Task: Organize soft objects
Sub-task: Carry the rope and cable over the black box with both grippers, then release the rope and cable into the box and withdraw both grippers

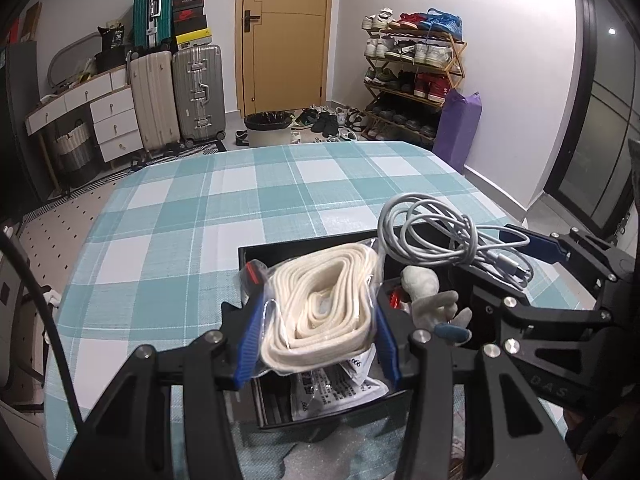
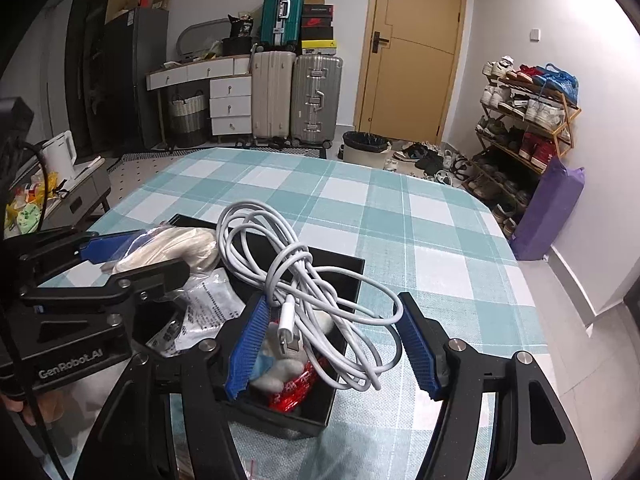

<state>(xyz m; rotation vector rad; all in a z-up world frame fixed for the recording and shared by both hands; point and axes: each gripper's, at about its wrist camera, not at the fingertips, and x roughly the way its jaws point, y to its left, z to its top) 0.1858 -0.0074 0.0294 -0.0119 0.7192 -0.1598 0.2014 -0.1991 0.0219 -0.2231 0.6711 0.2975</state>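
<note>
A bagged coil of cream strap (image 1: 320, 304) is pinched by the left gripper (image 1: 316, 344) above the black box (image 1: 256, 254). The white cable (image 2: 316, 304) is clamped by the right gripper (image 2: 334, 344); loose loops could be snagged on the rim.

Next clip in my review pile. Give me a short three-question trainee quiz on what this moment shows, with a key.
1. True or false: the left gripper is clamped on a bagged coil of cream cord.
2. What hangs between the right gripper's fingers? A) white charging cable B) red packet C) grey plush toy
3. Fill in: both items are held over a black ____ on the checked tablecloth.

Key: 1 true; 2 A; 3 box.
</note>
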